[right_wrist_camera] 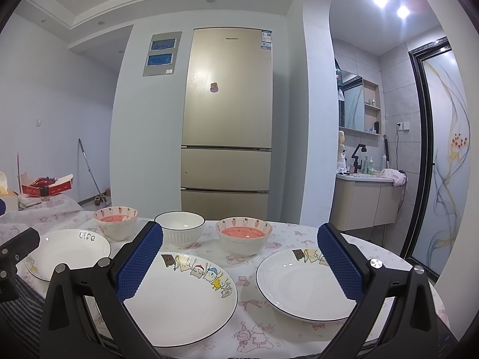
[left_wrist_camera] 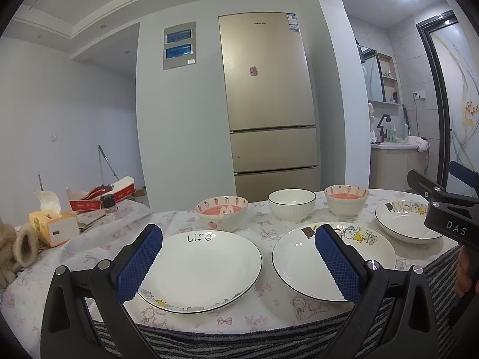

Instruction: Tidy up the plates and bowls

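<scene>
Three white plates lie in a row on the table: a "Life" plate [left_wrist_camera: 200,269] [right_wrist_camera: 69,249], a cartoon plate [left_wrist_camera: 299,263] [right_wrist_camera: 182,296] and a second cartoon plate [left_wrist_camera: 401,221] [right_wrist_camera: 302,284]. Behind them stand a pink carrot bowl [left_wrist_camera: 223,215] [right_wrist_camera: 116,221], a plain white bowl [left_wrist_camera: 292,205] [right_wrist_camera: 179,227] and another pink carrot bowl [left_wrist_camera: 345,199] [right_wrist_camera: 244,234]. My left gripper [left_wrist_camera: 238,245] hovers open over the near edge, between the Life plate and the middle plate. My right gripper [right_wrist_camera: 239,242] hovers open between the two cartoon plates. Both hold nothing.
The round table has a floral cloth [right_wrist_camera: 248,314] over a striped one [left_wrist_camera: 239,344]. At the left sit a tissue box [left_wrist_camera: 54,224], a red carton [left_wrist_camera: 101,197], a small jar [left_wrist_camera: 108,203] and a plush toy [left_wrist_camera: 15,248]. A gold fridge [right_wrist_camera: 227,125] stands behind.
</scene>
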The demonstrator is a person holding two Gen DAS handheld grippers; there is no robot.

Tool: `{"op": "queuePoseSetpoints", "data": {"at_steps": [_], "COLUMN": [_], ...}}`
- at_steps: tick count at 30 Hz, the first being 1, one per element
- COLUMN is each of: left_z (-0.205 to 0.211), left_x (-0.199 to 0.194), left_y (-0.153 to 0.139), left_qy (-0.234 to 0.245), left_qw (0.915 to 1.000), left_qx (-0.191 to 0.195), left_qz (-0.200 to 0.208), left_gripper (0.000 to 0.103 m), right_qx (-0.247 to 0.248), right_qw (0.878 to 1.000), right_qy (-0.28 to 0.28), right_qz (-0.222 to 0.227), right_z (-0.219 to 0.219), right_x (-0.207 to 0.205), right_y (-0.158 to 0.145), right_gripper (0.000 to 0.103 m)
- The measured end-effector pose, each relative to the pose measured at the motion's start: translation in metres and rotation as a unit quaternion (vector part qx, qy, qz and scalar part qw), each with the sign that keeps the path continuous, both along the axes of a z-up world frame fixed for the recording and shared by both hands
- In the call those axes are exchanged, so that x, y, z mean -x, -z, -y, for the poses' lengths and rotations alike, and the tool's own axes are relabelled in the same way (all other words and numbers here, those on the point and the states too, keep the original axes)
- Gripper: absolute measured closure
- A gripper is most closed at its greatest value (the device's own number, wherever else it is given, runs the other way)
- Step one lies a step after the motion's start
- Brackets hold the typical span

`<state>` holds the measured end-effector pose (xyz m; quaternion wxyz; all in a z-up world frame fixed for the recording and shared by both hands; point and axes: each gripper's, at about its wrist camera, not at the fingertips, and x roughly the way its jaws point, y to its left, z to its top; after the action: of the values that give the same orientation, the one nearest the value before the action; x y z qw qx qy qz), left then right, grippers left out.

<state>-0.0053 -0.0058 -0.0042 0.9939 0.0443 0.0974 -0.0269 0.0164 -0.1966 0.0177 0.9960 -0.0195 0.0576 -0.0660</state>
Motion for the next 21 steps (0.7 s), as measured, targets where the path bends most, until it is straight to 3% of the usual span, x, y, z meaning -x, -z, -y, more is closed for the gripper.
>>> {"op": "queuePoseSetpoints", "data": {"at_steps": [21], "left_z": [0.001], "left_x": [0.012], "left_y": [-0.004], "left_qy": [0.002], "left_qw": [0.9996], "left_qx": [-0.003], "left_qz": [0.027], "left_gripper": [0.0], "right_qx": [-0.004], "right_qw": [1.0], "right_qy": [0.001], "right_qz": [-0.001], "right_z": [0.003], "right_x": [-0.004], "right_y": [-0.001], "right_gripper": [0.0]}}
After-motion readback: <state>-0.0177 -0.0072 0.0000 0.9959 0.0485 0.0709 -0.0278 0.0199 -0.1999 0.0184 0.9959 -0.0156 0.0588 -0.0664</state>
